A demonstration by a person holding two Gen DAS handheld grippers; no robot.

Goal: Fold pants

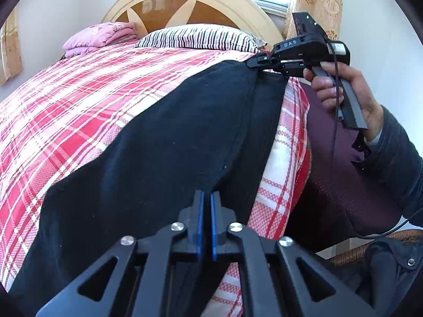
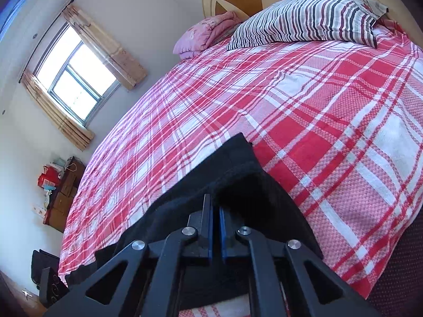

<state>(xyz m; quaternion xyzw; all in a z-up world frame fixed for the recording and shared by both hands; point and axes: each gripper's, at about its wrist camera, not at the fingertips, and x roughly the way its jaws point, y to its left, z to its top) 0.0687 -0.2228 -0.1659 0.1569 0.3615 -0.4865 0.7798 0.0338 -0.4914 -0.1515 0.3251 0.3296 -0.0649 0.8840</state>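
Observation:
Dark navy pants (image 1: 164, 142) lie stretched along the right side of a bed with a red and white plaid sheet (image 1: 79, 100). My left gripper (image 1: 207, 198) is shut on the near edge of the pants. My right gripper (image 1: 260, 60), seen in the left wrist view at the far end, is shut on the other end of the pants near the pillow. In the right wrist view the right gripper (image 2: 215, 206) pinches a dark fold of the pants (image 2: 238, 163) above the plaid sheet (image 2: 290, 100).
A striped pillow (image 1: 201, 37) and a folded pink blanket (image 1: 95, 37) lie at the wooden headboard (image 1: 185, 0). The bed's right edge drops to a dark maroon side (image 1: 338, 158). A window (image 2: 74, 79) and a cluttered dresser (image 2: 60, 190) stand beyond the bed.

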